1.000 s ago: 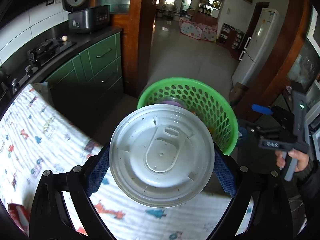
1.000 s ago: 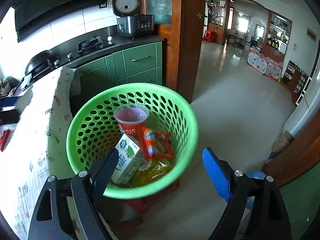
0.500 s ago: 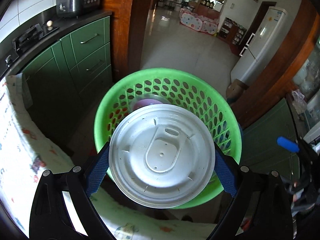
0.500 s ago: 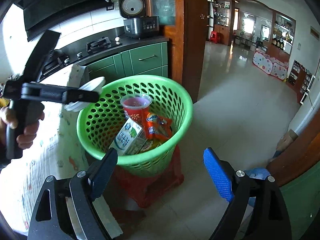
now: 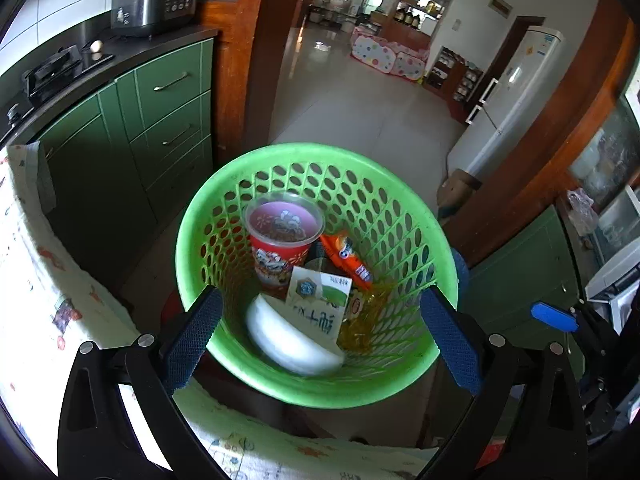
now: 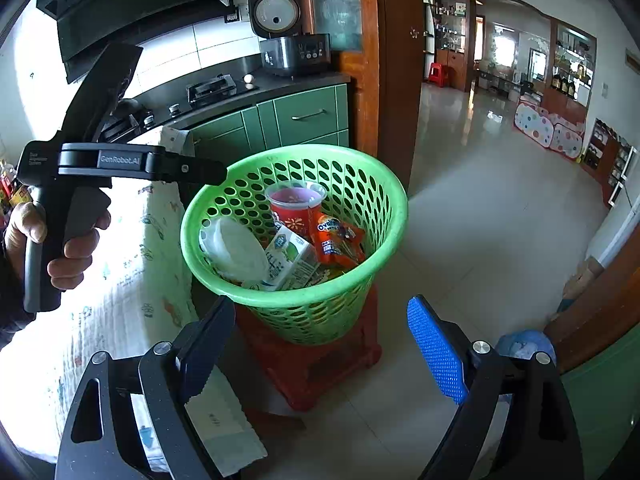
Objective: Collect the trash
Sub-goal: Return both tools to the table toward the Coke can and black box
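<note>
A green perforated basket [image 5: 400, 216] [image 6: 384, 200] stands on a red stool [image 6: 320, 364]. Inside lie a white plastic bowl [image 5: 288, 340] [image 6: 236, 248], a red cup [image 5: 280, 248] [image 6: 296, 204], a milk carton [image 5: 316, 308] [image 6: 288, 256] and an orange wrapper [image 5: 346, 258] [image 6: 336, 240]. My left gripper [image 5: 320, 336] is open and empty just above the basket's near rim; it also shows in the right wrist view [image 6: 132, 164]. My right gripper [image 6: 320, 352] is open and empty, back from the basket on its right side.
A table with a printed cloth [image 5: 36, 288] [image 6: 120, 300] lies left of the basket. Green cabinets [image 5: 160, 112] with a stove and rice cooker [image 6: 280, 20] stand behind. A wooden door frame [image 6: 392, 80] and a tiled floor [image 6: 480, 200] are beyond. A fridge [image 5: 516, 92] stands at right.
My left gripper has opened and the white bowl has dropped into the basket. The right gripper has pulled back a little from the basket.
</note>
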